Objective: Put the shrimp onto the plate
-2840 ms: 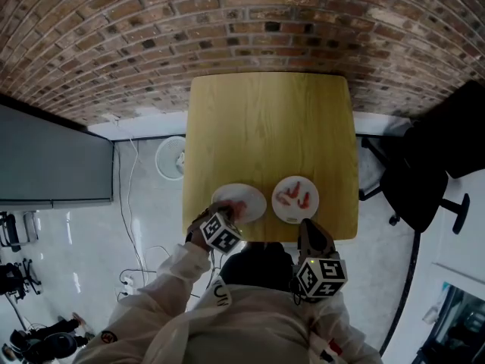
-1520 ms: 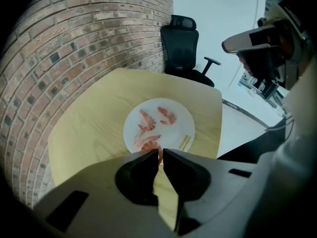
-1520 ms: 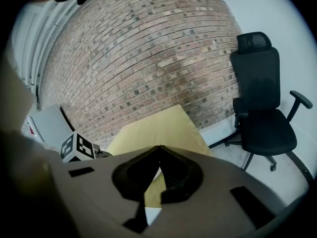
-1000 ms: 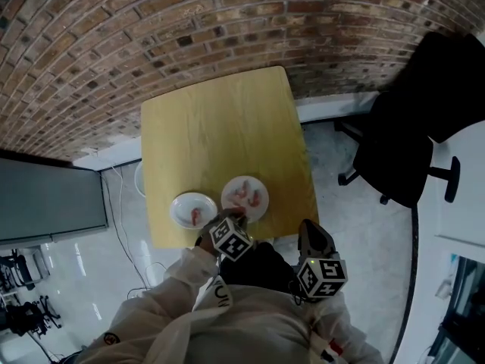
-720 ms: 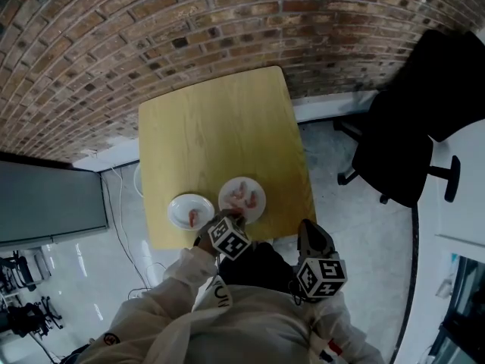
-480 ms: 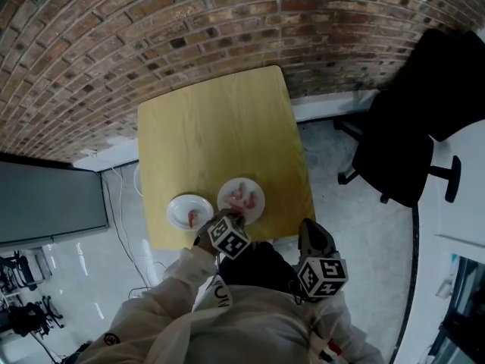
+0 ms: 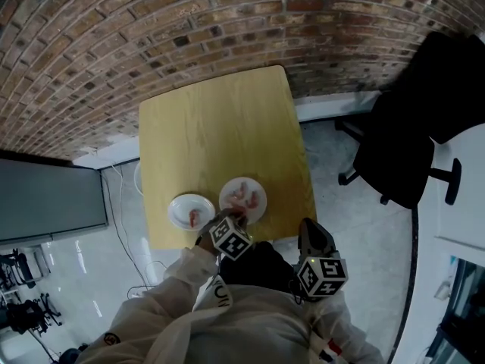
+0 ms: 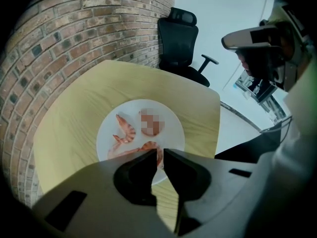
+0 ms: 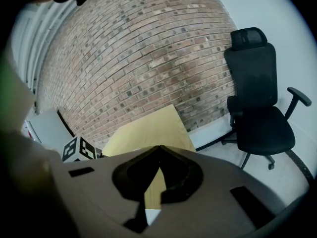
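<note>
Two white plates stand near the front edge of the yellow table [image 7: 220,127]. The left plate [image 7: 182,203] carries one shrimp [image 7: 194,218]. The right plate [image 7: 231,188] holds several shrimp [image 8: 124,130]. My left gripper [image 7: 236,217] points steeply down at this plate's near edge. In the left gripper view its jaws [image 8: 158,153] stand nearly together over the plate [image 8: 171,138], pinching an orange shrimp [image 8: 147,146] that still lies on it. My right gripper [image 7: 309,227] hangs off the table's front right corner; its jaws [image 9: 158,148] are shut with nothing in them.
A brick wall [image 7: 227,29] runs behind the table. A black office chair [image 7: 409,150] stands on the floor to the right. A dark grey panel [image 7: 45,203] is at the left. Cables lie on the floor beside the table.
My left gripper has gone from over the left plate to the right plate's near edge, leaving one shrimp on the left plate. Over the last second neither gripper has moved.
</note>
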{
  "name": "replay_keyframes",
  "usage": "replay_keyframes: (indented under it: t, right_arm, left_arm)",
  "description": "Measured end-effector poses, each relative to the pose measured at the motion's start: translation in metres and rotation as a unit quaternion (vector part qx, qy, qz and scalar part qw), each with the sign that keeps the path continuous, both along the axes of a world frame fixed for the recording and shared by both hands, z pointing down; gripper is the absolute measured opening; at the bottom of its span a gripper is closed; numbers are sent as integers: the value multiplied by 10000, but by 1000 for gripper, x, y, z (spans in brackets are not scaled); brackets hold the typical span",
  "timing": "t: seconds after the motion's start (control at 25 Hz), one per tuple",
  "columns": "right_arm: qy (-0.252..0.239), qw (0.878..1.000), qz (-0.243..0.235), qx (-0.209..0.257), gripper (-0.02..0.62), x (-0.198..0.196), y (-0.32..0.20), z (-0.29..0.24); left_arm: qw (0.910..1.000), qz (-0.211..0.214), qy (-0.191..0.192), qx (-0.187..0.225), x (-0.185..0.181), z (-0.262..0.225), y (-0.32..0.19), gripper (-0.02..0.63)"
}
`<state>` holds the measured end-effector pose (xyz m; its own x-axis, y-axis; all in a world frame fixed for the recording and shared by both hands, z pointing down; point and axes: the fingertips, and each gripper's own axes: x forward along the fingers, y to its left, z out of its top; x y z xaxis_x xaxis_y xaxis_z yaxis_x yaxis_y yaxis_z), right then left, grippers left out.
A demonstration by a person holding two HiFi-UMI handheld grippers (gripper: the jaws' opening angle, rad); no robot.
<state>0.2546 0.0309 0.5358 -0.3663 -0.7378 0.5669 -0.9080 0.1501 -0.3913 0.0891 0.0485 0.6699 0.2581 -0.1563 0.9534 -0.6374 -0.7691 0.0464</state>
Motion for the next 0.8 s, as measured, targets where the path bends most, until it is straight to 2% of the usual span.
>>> replay_keyframes:
  t: [0.28,0.4,0.6,0.8]
  right_arm:
    - [87,9999,-60,8,23,-7,-1,-4]
    - [116,9998,-138,28,23,-14,-2,-5]
    - [116,9991,-413,74,23,-42,-7,-8]
    - [91,9965,-821,117,23,-85,-8,-11]
  left_arm:
    - [9999,22,167,35,0,-5,0,40]
    - [9994,-64,245,219,-3,-15,-4,41]
    - [9940,-625,596,667,-27,-46,-10,39]
    - [9806,-1418,846,1061,-73,-70,-7,25]
